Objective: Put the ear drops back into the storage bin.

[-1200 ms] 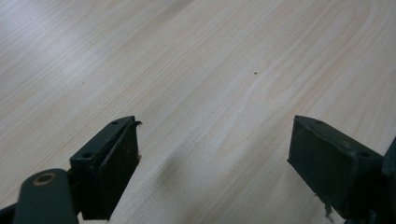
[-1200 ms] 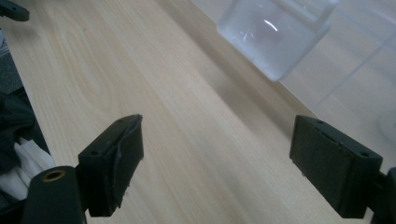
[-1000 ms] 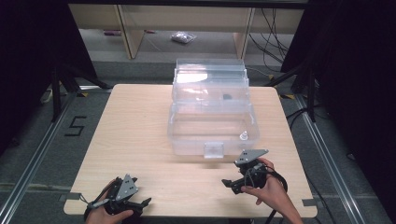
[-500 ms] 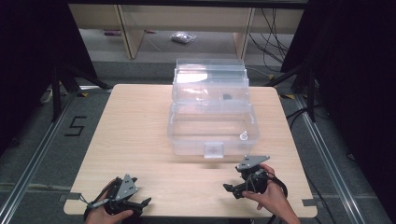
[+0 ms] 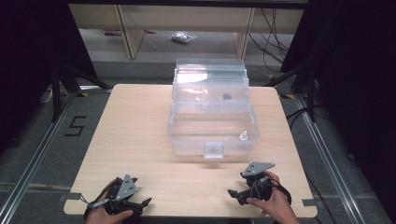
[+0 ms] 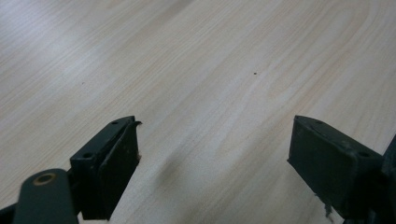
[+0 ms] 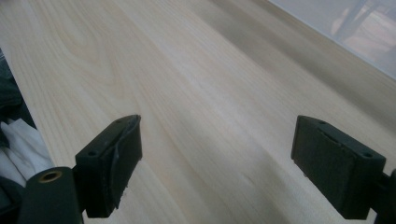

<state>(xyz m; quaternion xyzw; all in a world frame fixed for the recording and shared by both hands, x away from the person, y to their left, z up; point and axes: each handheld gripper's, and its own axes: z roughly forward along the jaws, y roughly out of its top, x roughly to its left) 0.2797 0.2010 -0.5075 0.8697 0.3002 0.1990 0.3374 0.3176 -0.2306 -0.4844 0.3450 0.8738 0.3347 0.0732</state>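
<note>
A clear plastic box [image 5: 212, 126] stands in the middle of the wooden table [image 5: 135, 135], its lid raised at the back. A small white piece [image 5: 243, 136] lies in its right front corner and a small dark piece [image 5: 226, 97] sits higher up at the back. My left gripper [image 5: 142, 203] rests by the near left edge, open, its jaws wide over bare wood [image 6: 215, 149]. My right gripper [image 5: 236, 185] is held near the front right, also open with nothing between the jaws [image 7: 217, 154]. A corner of the box's clear wall [image 7: 355, 28] shows beyond it.
The box has a latch tab [image 5: 214, 150] on its front wall. Behind the table stand wooden shelf legs [image 5: 128, 32] and a small bag [image 5: 183, 37] lies on the floor. Cables [image 5: 275, 28] run at the back right. A floor rail [image 5: 327, 154] passes the right side.
My right gripper has drawn back a little toward the near edge of the table. The left gripper and the box have stayed put.
</note>
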